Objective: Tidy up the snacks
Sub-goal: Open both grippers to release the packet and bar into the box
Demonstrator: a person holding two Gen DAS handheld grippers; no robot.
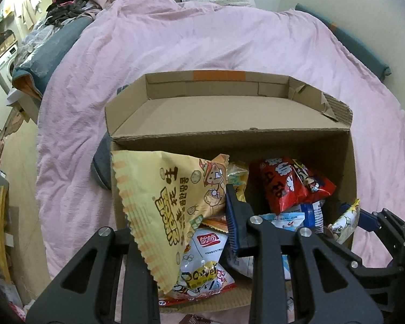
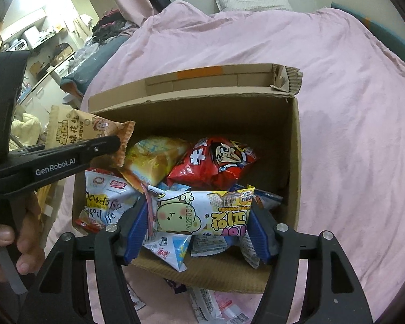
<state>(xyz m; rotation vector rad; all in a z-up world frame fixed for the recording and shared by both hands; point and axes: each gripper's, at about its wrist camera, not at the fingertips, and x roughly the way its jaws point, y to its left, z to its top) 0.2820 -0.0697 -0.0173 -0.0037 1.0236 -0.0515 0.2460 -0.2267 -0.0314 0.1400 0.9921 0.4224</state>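
An open cardboard box (image 1: 256,145) sits on a bed covered with a pink duvet (image 1: 202,40), and it is half full of loose snack packets. The left gripper (image 1: 191,216) is nearly closed on a yellow peanut bag (image 1: 159,205), pinching it near one crimped end so the bag hangs tilted above the box's near left corner; in the right wrist view the same bag juts out past the box's left wall. Judging by its look, the bag is light, puffed with air and made of slick crinkly film, so the flat sealed edge is the surest place to hold it and a hard squeeze on the middle could crush what is inside. The right gripper (image 2: 199,232) has its jaws set wide on either side of a white and yellow cookie packet (image 2: 202,213), which lies crosswise over the other packets at the near side of the box. Its blue pads (image 2: 137,229) seem to meet the packet's two ends, though the view is too distorted to be sure they are pressing. A red snack bag (image 2: 213,162) lies deeper in the box, behind it. A few more wrappers (image 2: 216,305) lie on the duvet in front of the box.
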